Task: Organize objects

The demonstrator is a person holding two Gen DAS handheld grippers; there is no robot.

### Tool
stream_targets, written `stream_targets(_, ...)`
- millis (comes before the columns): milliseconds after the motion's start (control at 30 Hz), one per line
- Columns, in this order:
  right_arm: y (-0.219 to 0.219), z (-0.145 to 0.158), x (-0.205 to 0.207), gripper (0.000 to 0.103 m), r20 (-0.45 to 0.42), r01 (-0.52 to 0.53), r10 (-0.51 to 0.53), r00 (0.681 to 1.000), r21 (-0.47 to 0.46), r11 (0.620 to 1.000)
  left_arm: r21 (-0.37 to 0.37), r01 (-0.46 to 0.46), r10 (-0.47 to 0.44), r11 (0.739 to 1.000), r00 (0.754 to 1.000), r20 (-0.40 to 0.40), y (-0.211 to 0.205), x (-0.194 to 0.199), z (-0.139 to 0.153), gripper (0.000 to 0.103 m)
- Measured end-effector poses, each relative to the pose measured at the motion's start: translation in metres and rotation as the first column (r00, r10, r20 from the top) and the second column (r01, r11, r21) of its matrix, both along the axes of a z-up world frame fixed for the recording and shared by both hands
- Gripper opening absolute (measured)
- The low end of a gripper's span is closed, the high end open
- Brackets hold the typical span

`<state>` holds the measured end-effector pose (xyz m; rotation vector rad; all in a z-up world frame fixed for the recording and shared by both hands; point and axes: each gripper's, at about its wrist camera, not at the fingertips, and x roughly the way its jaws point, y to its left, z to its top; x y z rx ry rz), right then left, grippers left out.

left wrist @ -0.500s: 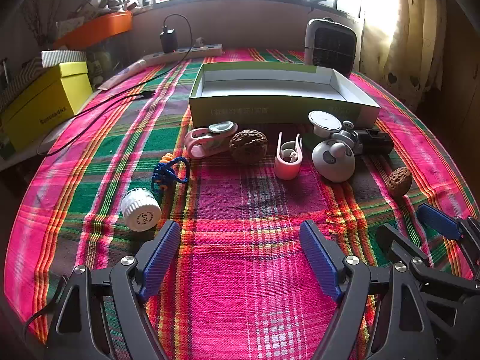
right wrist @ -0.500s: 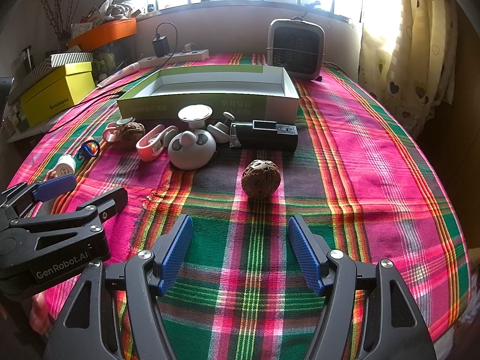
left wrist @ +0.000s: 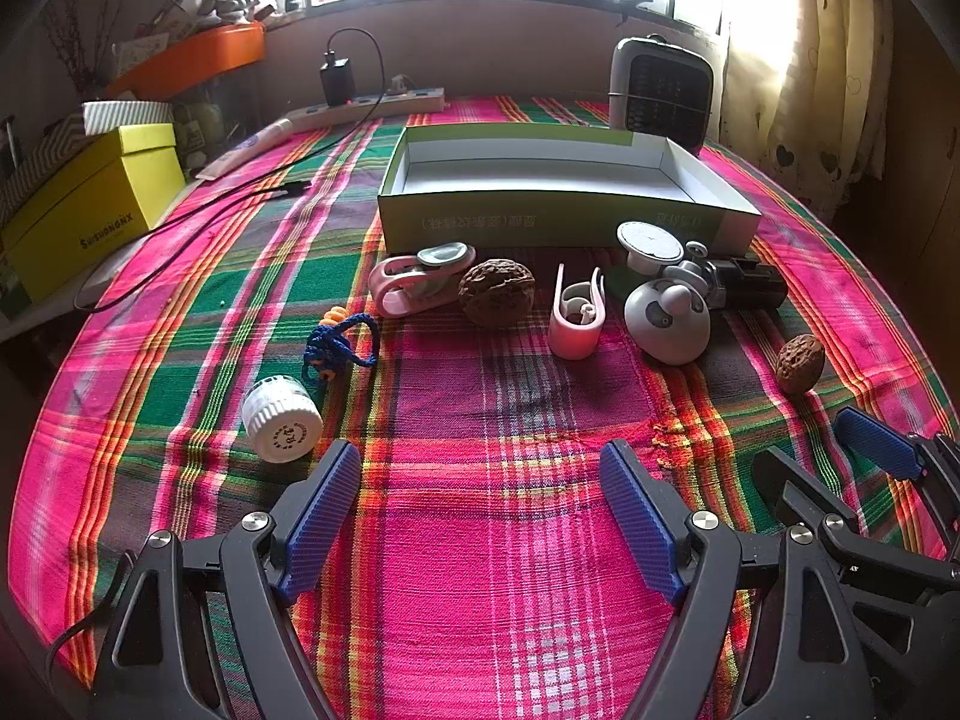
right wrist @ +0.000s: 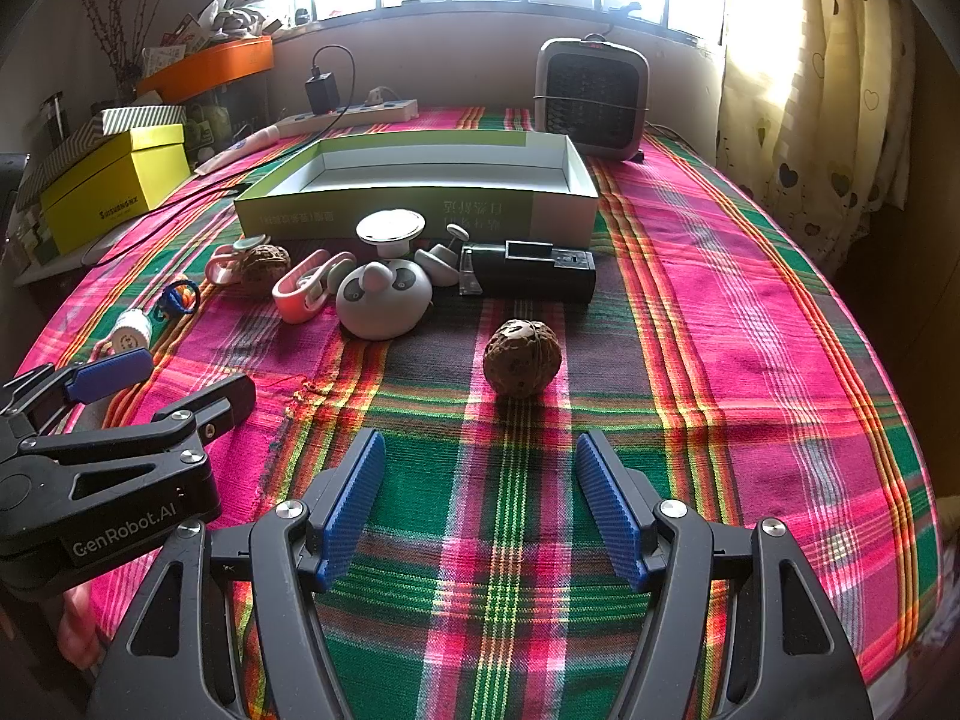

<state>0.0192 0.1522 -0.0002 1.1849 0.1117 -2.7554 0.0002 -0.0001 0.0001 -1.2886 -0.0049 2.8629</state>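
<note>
A shallow green-and-white box (left wrist: 564, 222) (right wrist: 414, 204) lies open on the plaid cloth. In front of it sit a pink clip (left wrist: 414, 288), a large walnut (left wrist: 497, 291), a second pink clip (left wrist: 575, 318), a grey panda-faced gadget (left wrist: 666, 318) (right wrist: 384, 297), a white round disc (right wrist: 390, 228), a black device (right wrist: 531, 270) and a blue cord (left wrist: 339, 348). A white cap (left wrist: 282, 420) lies near the left fingers. A walnut (right wrist: 522, 357) sits just ahead of my right gripper (right wrist: 477, 468), which is open and empty. My left gripper (left wrist: 480, 480) is open over bare cloth.
A yellow box (left wrist: 90, 210) stands at the left edge beside an orange tray (left wrist: 192, 60). A power strip (left wrist: 372, 105) with a black cable and a small heater (right wrist: 591, 99) sit at the back. Curtains (right wrist: 810, 90) hang on the right.
</note>
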Motion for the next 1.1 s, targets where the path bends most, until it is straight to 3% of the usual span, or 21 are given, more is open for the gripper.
stream_targets(1100, 0.015, 0.000, -0.001, 0.067, -0.002, -0.030, 0.030, 1.000, -0.020, 0.999, -0.021, 0.010, -0.010, 1.000, 1.000, -0.001, -0.013, 0.003, 0.000, 0.080)
